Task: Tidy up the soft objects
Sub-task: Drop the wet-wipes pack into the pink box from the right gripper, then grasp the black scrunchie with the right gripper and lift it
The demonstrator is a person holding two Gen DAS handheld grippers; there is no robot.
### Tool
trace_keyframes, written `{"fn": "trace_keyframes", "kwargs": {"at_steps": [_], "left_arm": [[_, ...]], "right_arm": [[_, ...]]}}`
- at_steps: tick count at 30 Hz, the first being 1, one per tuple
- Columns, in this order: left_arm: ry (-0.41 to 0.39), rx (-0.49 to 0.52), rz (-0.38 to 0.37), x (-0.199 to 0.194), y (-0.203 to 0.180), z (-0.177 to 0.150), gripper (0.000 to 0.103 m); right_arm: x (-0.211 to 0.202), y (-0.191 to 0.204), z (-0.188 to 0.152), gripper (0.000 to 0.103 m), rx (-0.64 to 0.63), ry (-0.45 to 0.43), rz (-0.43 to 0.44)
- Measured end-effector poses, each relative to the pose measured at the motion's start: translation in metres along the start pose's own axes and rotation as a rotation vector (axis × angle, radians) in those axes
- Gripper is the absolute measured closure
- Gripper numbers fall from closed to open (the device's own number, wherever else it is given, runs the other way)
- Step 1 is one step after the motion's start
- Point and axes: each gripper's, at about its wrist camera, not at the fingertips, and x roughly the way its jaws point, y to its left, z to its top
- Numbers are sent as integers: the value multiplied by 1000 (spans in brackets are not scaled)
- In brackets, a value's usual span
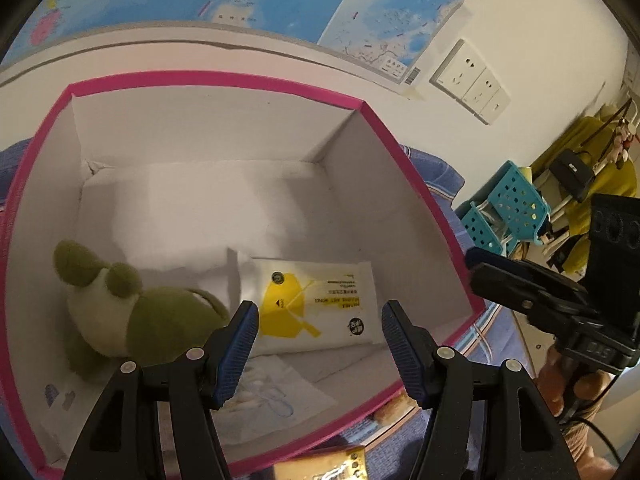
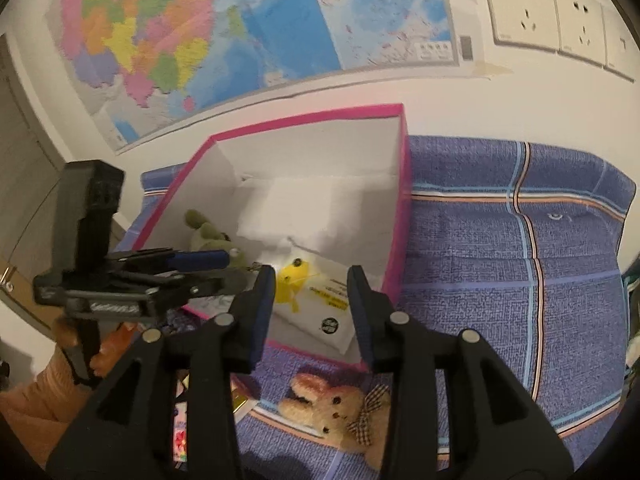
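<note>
A pink-rimmed white box (image 1: 224,80) (image 2: 304,118) stands on a blue checked cloth (image 2: 500,248). Inside lie a green plush toy (image 1: 132,312) (image 2: 208,236), a white and yellow wipes pack (image 1: 316,304) (image 2: 320,300) and a clear bag (image 1: 268,396). My left gripper (image 1: 320,352) is open and empty above the box's near side; it also shows in the right wrist view (image 2: 200,260). My right gripper (image 2: 312,308) is open and empty over the box's front edge; it also shows in the left wrist view (image 1: 492,268). A beige plush bunny (image 2: 340,408) lies on the cloth below it.
A wall map (image 2: 240,32) and sockets (image 2: 552,12) are behind the box. A teal perforated basket (image 1: 508,208) and yellow clothing (image 1: 600,152) are at the right. A gold packet (image 1: 324,468) and small colourful items (image 2: 180,436) lie in front of the box.
</note>
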Motion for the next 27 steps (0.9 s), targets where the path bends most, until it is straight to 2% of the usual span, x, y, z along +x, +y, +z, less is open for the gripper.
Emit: {"fn": "trace_keyframes", "kwargs": {"at_steps": [5,10,14,21,27], "left_arm": [[-41,48,7,-16,-6,-9,38],[-114,149,17,-42,-26,-26,37],[-163,217,13,-63,-41,-43,37],[-158,273,-4,-73,-57,-74,37],[-83,293,-25,-58,-63,-103,37]], "right_arm": [[-19,9,-13,58,-12,-28,50],[-36,12,-31,54,1,-45,103],[-44,9,-48,50,24,-45,100],[-46,0,-85,50,74,4,98],[-45,6,-114,50,87,74,118]]}}
